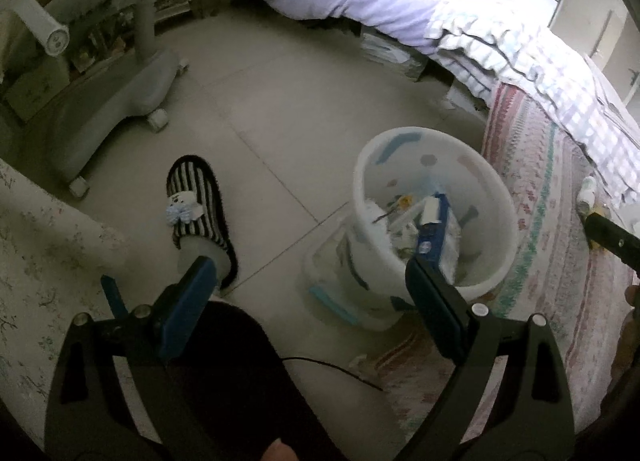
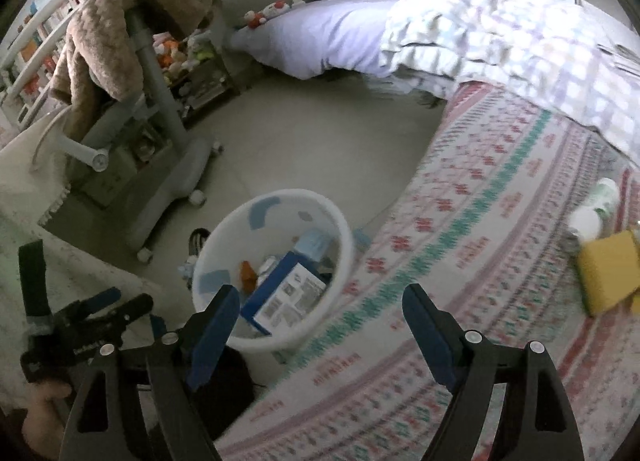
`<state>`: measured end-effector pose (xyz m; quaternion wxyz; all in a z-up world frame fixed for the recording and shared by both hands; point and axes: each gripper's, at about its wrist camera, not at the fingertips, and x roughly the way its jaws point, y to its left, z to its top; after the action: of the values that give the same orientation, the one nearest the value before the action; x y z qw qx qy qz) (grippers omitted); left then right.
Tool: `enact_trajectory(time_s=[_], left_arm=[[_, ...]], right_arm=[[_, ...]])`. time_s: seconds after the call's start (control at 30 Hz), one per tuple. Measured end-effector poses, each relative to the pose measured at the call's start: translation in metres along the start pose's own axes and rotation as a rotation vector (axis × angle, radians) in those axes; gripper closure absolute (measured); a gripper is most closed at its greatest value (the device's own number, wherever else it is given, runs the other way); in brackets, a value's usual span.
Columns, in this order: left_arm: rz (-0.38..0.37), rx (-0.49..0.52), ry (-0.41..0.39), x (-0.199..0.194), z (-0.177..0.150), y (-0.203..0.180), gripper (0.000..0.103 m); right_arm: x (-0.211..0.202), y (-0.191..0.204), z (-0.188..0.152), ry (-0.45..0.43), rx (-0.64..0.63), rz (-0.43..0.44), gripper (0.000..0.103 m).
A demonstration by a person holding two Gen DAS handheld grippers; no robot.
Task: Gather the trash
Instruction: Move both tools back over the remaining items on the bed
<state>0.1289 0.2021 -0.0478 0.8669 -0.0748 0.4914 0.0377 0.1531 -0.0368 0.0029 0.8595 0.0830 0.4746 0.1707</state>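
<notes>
A bed (image 2: pixel 328 33) with a lilac sheet and a checked quilt (image 2: pixel 500 45) fills the far right of the room. A patterned blanket (image 2: pixel 460 245) with red, green and pink bands covers its near part and hangs down toward the tiled floor (image 1: pixel 280 109). On the far left stands a grey wheeled chair base (image 1: pixel 132 101), with a brown plush throw (image 2: pixel 120 33) draped over the chair above it.

The white trash bin (image 1: pixel 496 197) stands on the floor against the blanket's edge, near the middle of both views. It holds a blue-and-white box (image 2: pixel 288 293) leaning upright, with smaller scraps of trash around it, among them an orange piece (image 2: pixel 247 276). A person's foot in a striped slipper (image 1: pixel 200 209) rests on the floor just left of the bin.

At the right, on the blanket, lie a yellow flat item (image 2: pixel 608 273) and a white-and-green bottle (image 2: pixel 600 201), well apart from the bin.

The left gripper (image 1: pixel 308 273) points down at the floor beside the bin, its jaws wide apart with nothing between them. The right gripper (image 2: pixel 320 301) hangs over the bin's near rim and the blanket edge; its jaws are also spread and grip nothing.
</notes>
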Motion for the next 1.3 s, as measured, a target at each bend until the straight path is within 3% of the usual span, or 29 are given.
enact_trajectory(time_s=[0.7,0.8,1.3], left_arm=[[-0.027,0.144,-0.061,-0.059,-0.006,-0.094,0.007],[-0.024,0.168,-0.074,-0.07,-0.007,-0.108,0.001],[-0.067,0.286,-0.112,-0.101,-0.019,-0.193,0.001]], right_arm=[[-0.109,-0.079,-0.035,-0.12,0.074,-0.125,0.018],[-0.116,-0.098,-0.044,-0.12,0.111,-0.142,0.018],[-0.17,-0.189,-0.076,-0.162,0.392,-0.193,0.017]])
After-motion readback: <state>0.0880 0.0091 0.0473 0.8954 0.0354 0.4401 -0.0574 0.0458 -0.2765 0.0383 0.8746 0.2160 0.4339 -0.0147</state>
